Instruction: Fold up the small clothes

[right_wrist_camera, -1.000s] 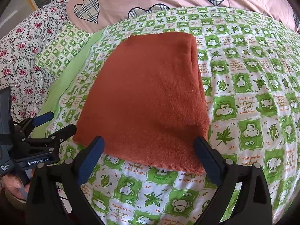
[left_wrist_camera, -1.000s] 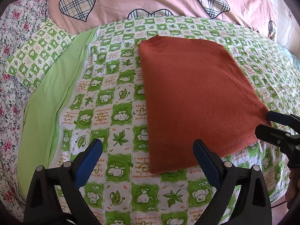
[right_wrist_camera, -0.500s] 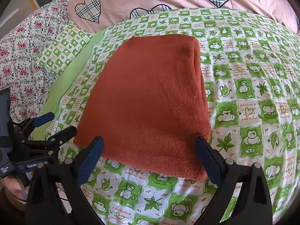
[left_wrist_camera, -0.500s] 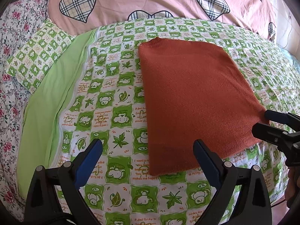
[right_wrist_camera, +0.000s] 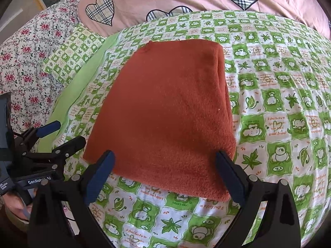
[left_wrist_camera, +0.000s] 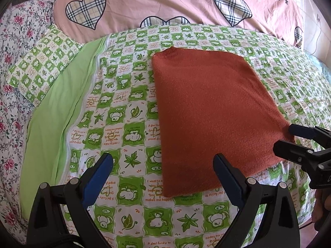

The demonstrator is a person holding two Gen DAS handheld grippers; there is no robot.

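Left wrist view first: we see our left gripper (left_wrist_camera: pixel 161 161) low at the front, its two blue fingers wide apart and holding nothing. It hangs over the green checked bedspread (left_wrist_camera: pixel 115 107), with its right finger over the near edge of the orange sweater (left_wrist_camera: pixel 211 111) and its left finger over bare bedspread. The sweater lies flat in the middle of the bed, already folded into a neat block with straight sides. Off to the right we see our right gripper (left_wrist_camera: pixel 287 138) beside the sweater's near right corner. Its fingers stand a little apart, and we cannot see any cloth between them. A pink quilt with hearts (left_wrist_camera: pixel 165 2) lies at the far end of the bed, well apart from the sweater. Right wrist view next: our right gripper (right_wrist_camera: pixel 164 162) is wide open too and empty, with the near edge of the sweater (right_wrist_camera: pixel 165 111) sitting between its two blue fingers. On the right side of the sweater we can see stacked layers, so it has been folded over more than once. Our left gripper (right_wrist_camera: pixel 66 133) shows at the left, just beside the sweater's near left corner. We think the folding is almost done. If one more fold is wanted, both grippers must close on the two near corners, lift them together and lay them on the far edge.
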